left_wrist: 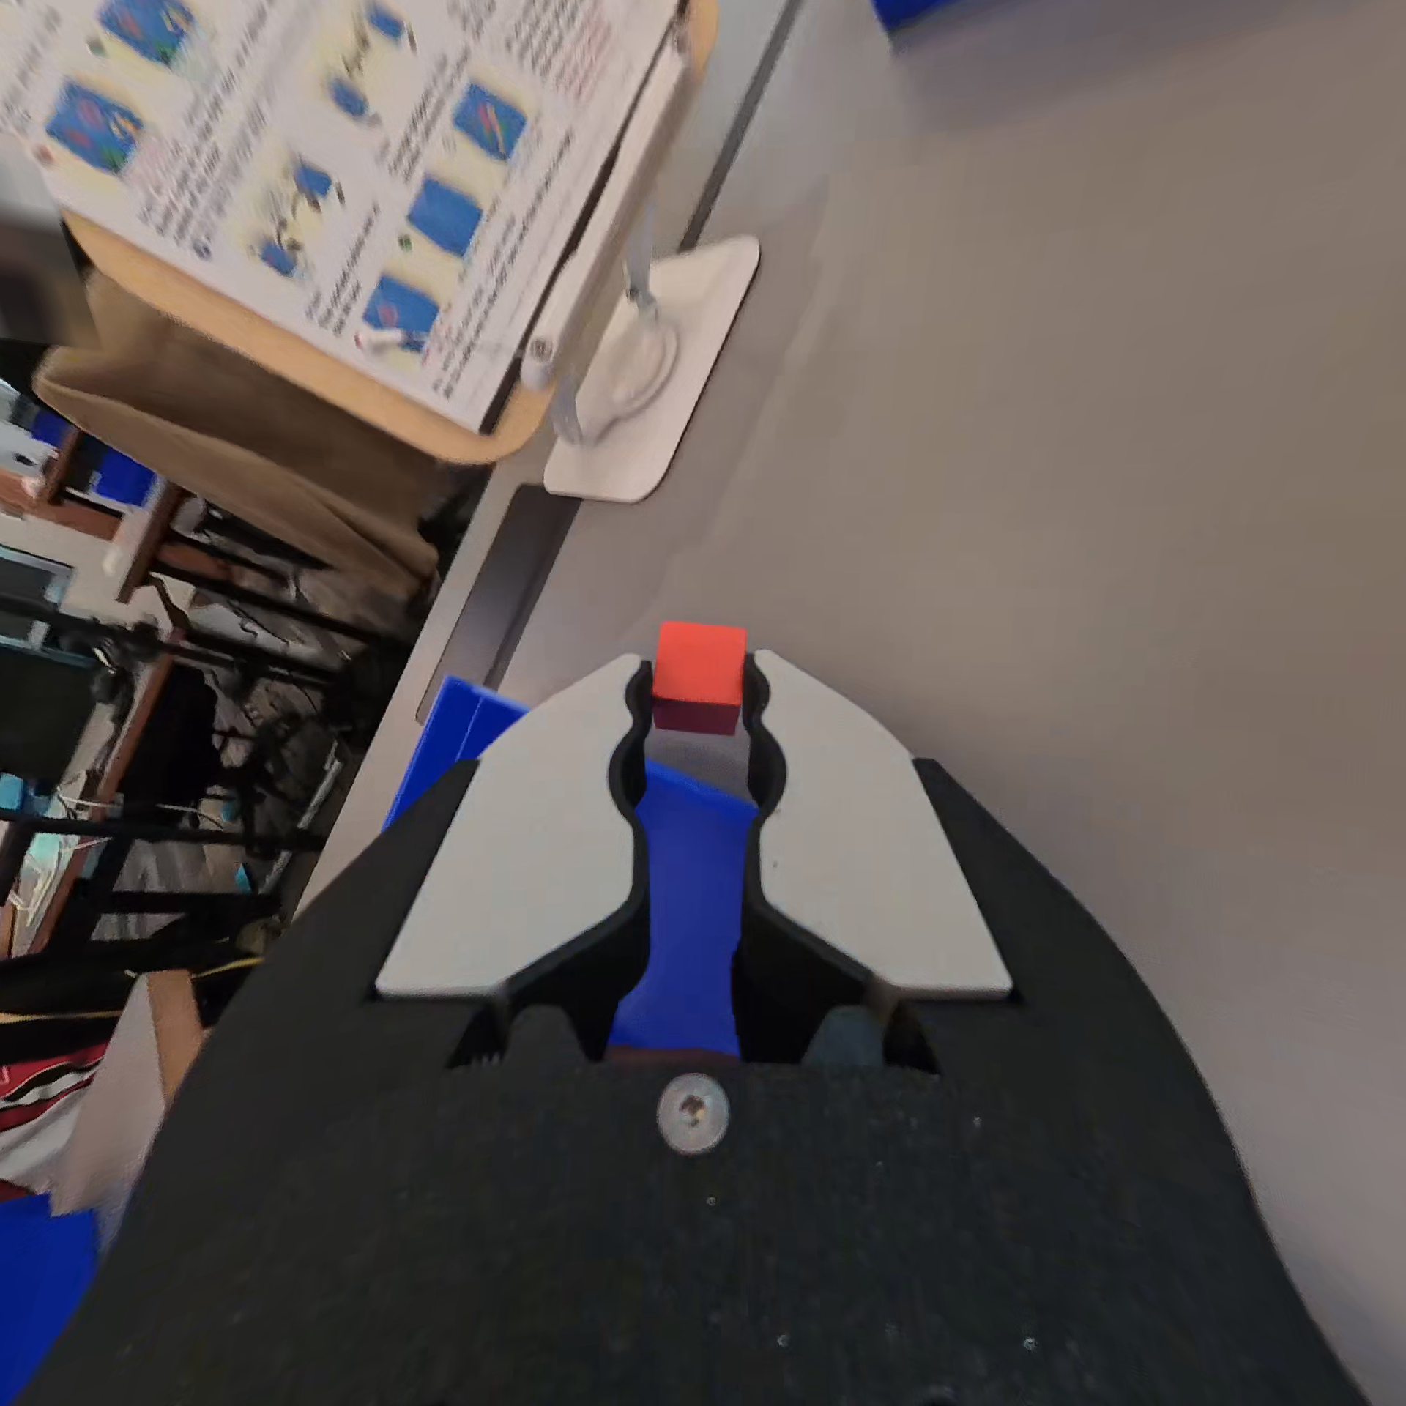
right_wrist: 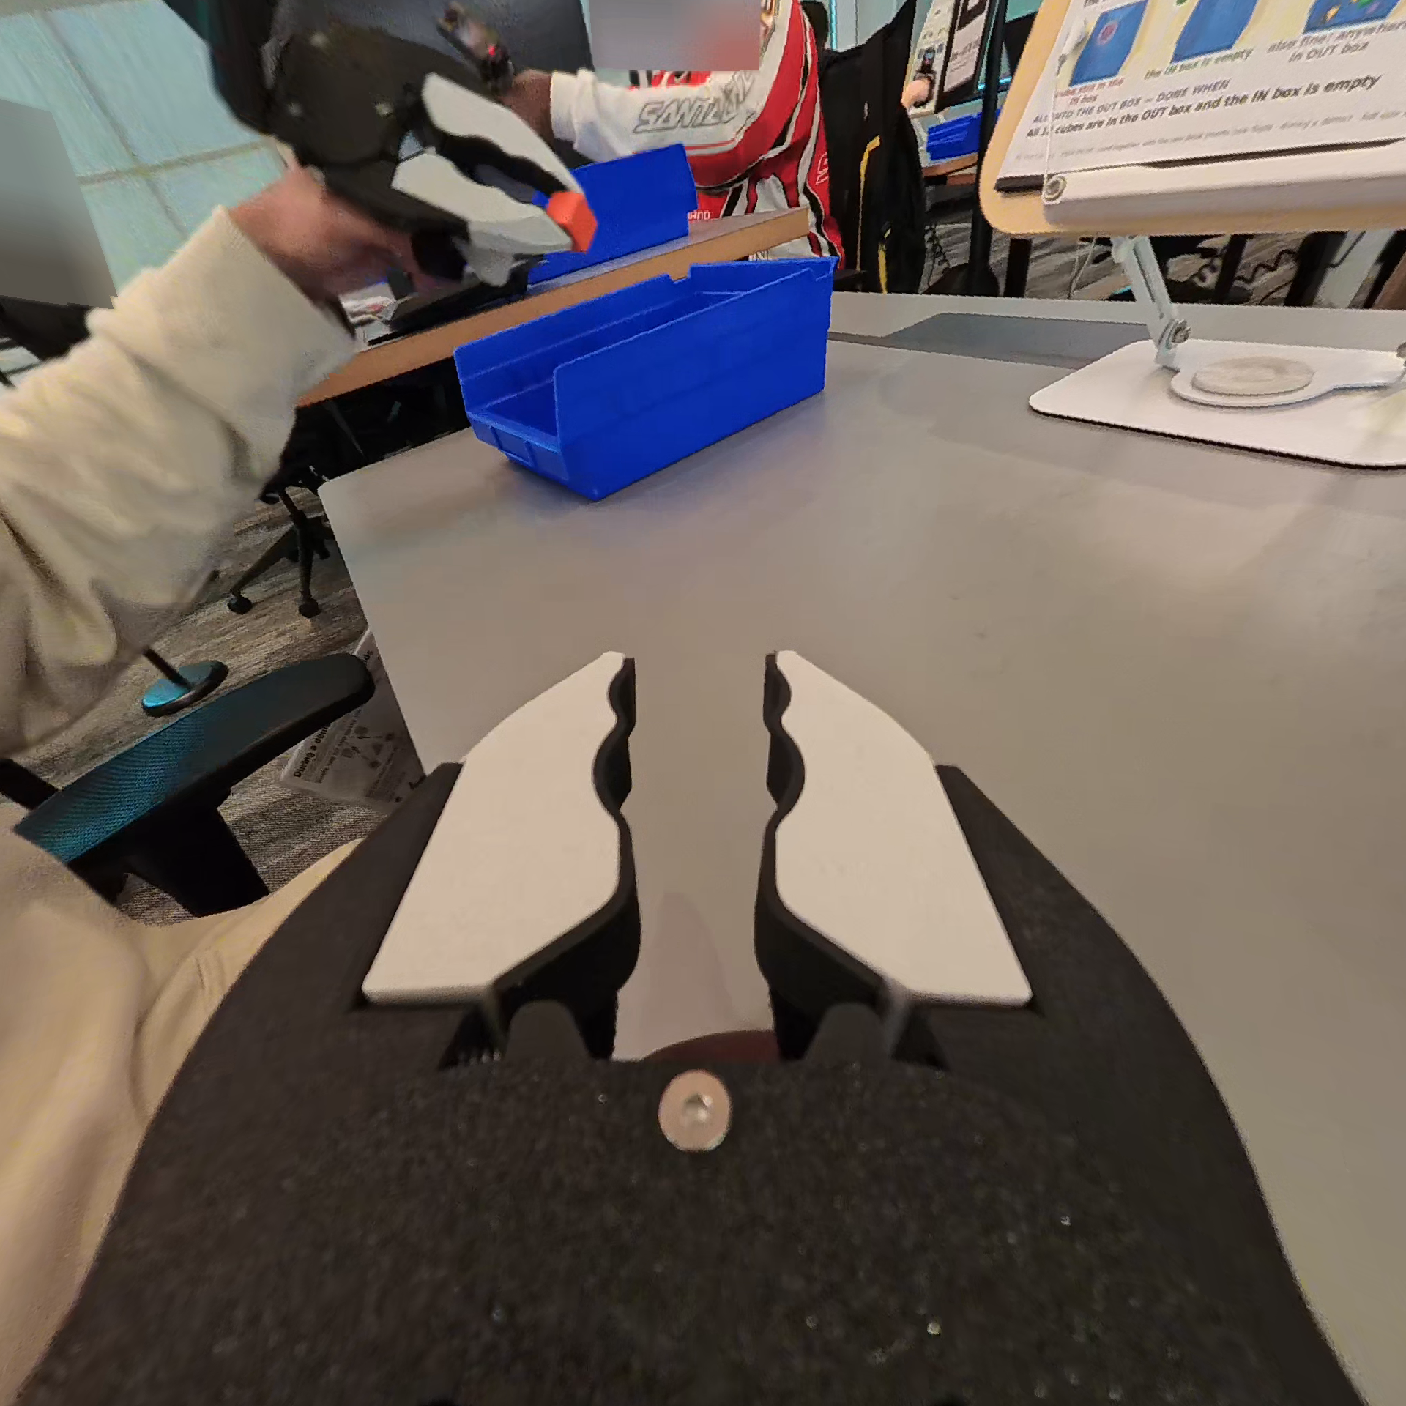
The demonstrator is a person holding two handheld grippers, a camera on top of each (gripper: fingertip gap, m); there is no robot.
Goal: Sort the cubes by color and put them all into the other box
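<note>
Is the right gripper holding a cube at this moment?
No, the right gripper is open over the bare grey table; the left gripper holds the red cube.

Grey table [right_wrist: 951, 609]: blue box [right_wrist: 669, 380] far left corner, white stand base [right_wrist: 1187, 415] right.

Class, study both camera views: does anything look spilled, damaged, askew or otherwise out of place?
Nothing stands out. The left gripper holds a red cube cleanly between its tips, the blue box sits flat on the grey table, and the right gripper is open and empty.
</note>
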